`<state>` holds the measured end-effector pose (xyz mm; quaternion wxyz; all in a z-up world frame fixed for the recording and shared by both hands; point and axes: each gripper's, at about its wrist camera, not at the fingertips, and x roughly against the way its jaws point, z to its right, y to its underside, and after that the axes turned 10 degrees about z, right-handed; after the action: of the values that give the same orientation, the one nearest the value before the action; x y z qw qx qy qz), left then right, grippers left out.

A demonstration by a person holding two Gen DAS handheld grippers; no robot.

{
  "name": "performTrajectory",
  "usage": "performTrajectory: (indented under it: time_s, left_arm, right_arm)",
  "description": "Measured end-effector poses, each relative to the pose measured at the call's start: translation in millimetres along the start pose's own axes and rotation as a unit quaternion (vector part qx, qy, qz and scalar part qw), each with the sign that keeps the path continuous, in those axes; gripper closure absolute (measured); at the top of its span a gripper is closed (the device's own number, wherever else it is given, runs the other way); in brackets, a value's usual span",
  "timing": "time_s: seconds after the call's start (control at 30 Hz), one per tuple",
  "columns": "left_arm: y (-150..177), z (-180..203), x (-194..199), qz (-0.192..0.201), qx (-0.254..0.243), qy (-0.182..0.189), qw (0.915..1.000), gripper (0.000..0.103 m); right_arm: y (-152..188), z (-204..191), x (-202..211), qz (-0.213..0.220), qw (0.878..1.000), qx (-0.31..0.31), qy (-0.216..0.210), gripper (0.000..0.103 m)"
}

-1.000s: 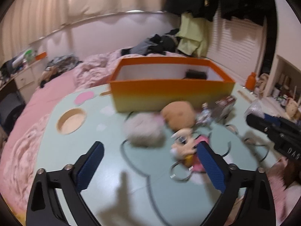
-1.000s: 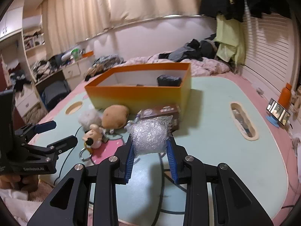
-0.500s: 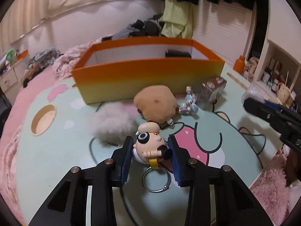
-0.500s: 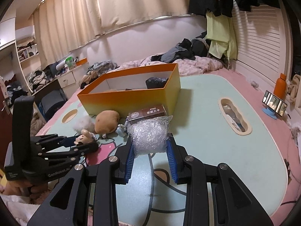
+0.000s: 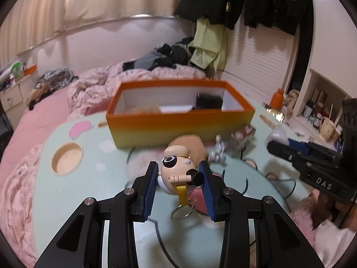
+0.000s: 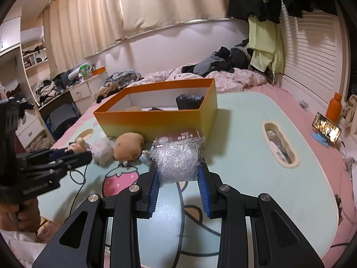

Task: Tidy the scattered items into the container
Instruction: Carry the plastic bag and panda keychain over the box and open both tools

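Cream curtains [image 6: 138,11], pink bed [image 5: 40,120], white shutters [image 6: 312,51]

Both wrist views look low across the table [image 5: 67,192] toward the shared orange box [image 6: 156,120].

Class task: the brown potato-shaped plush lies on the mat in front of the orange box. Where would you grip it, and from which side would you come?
Grip the brown plush across its narrower middle, coming from above. It lies on its side, with the white fluffy ball beside one end and a small figurine near the other, so fingers probably fit best at its front and back.
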<state>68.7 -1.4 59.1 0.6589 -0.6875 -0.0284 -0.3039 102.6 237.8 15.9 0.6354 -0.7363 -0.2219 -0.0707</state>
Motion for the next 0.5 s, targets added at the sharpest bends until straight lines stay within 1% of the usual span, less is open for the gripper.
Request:
performTrajectory:
  time_s: [0.17,0.33,0.4,0.5]
  left_arm:
    - [-29.1,-12.0,1.2,0.028,0.007,-0.006,0.9996,0.067]
    - [-65.5,-26.5,-7.6,0.048,0.031,-0.002,0.9984,0.067]
    - [-79.0,-28.5,-18.3,0.054,0.032,-0.006,0.9980,0.067]
    - [-91.0,-28.2,-41.0,0.046,0.028,-0.012,0.9984,0.067]
  right_arm:
    - [-19.8,2.1,-5.8,0.008,1.000,-0.006,-0.007,0.070]
    - [-52.7,0.6,-20.6,0.008,1.000,-0.008,-0.020,0.070]
    - [-64.0,-2.8,-28.2,0.007,1.000,-0.007,-0.027,0.070]
    - [-77.6,-9.4,-45.6,0.002,0.999,-0.003,-0.039,0.070]
